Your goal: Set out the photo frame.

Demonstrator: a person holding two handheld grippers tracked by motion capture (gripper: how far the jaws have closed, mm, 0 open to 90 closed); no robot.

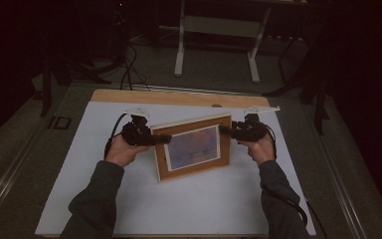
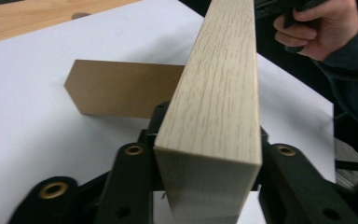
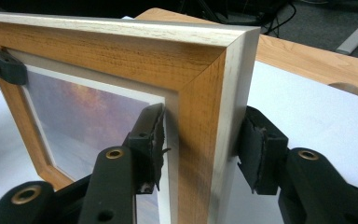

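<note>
Counter (image 1: 144, 214) under a smooth white sheet, dark room beyond; between both claws stands an upright rectangular grainy-wood picture frame (image 1: 193, 147), left claw (image 1: 163, 139) and right claw (image 1: 226, 130) each straddling an edge, grip uncertain.

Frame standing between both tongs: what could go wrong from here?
1. The right tongs straddle the frame edge, back pad apart from it; it could tip.
2. Its brown back stand rests on smooth white sheet and may slide.
3. The front pad sits by the picture and could scuff it.
</note>
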